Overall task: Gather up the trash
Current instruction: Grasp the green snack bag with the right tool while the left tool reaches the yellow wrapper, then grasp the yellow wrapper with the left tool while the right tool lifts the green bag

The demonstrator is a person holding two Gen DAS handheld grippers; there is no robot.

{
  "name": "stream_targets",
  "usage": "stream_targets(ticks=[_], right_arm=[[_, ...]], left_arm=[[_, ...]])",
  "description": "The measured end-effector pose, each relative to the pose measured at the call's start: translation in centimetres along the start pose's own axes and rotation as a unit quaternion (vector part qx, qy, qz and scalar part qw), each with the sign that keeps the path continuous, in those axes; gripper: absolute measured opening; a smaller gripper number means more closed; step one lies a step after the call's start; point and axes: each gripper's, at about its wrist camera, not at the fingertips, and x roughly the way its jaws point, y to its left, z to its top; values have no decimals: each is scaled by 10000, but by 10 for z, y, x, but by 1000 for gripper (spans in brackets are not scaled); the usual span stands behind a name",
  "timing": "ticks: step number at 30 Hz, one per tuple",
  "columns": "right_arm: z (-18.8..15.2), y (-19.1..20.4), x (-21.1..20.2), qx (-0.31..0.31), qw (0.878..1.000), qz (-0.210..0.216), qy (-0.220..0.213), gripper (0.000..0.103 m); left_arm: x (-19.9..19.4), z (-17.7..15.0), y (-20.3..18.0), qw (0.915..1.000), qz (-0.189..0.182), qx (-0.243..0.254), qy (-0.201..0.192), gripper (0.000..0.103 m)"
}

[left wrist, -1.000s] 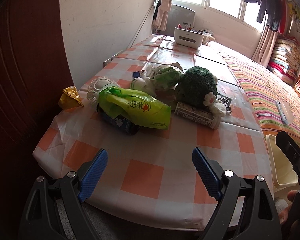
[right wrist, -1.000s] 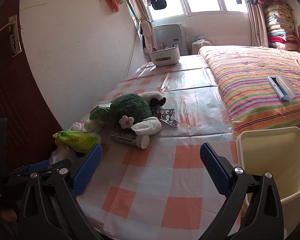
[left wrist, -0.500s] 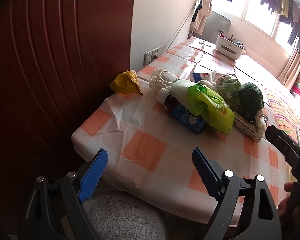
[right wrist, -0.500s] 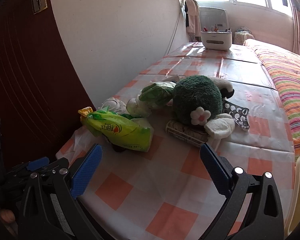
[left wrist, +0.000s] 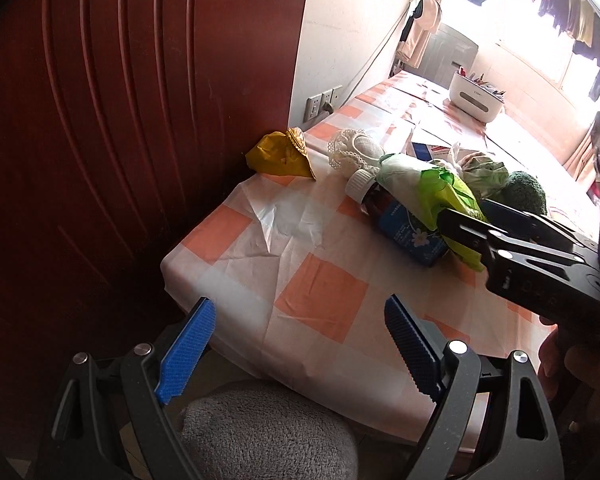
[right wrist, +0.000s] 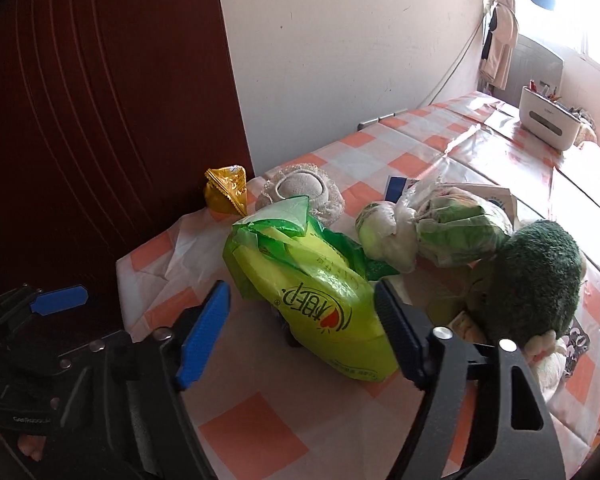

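A green plastic bag (right wrist: 312, 292) lies on the checked table (right wrist: 256, 436), over a bottle with a white cap (left wrist: 360, 185) and blue label. A yellow wrapper (left wrist: 280, 154) sits at the table's far left corner (right wrist: 226, 192). My right gripper (right wrist: 300, 332) is open, its fingers either side of the near end of the green bag (left wrist: 440, 196). My left gripper (left wrist: 296, 344) is open and empty, just off the table's near edge.
A white lace-trimmed cloth (right wrist: 304, 190), a bagged green vegetable (right wrist: 448, 228) and a green plush toy (right wrist: 536, 280) crowd the table behind the bag. A dark red door (left wrist: 100, 120) stands left. A white organizer box (right wrist: 548, 120) sits far back. A grey cushion (left wrist: 268, 436) lies below.
Both grippers have swung left toward the table's left corner. The right gripper has closed in on the green bag. The beige bin has left both views.
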Motion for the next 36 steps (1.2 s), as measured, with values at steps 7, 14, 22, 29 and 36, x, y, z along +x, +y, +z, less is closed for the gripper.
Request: stream_targets(ticks=[7, 14, 22, 29, 36], right_arm=[[-6, -9, -1, 143, 9999, 41, -72, 24], [-20, -21, -30, 644, 9966, 214, -471, 19], [-41, -30, -62, 1004, 9917, 303, -744, 19], [-55, -39, -78, 1238, 9883, 378, -802, 19], [-67, -46, -96, 1435, 9847, 372, -911, 19]], left_arm=[[2, 14, -1, 9999, 53, 22, -116, 84], [7, 55, -8, 9923, 790, -306, -900, 84], [54, 93, -4, 9895, 1023, -779, -654, 84], [84, 117, -20, 9889, 1222, -637, -558, 84], [121, 128, -22, 9899, 1255, -653, -37, 40]])
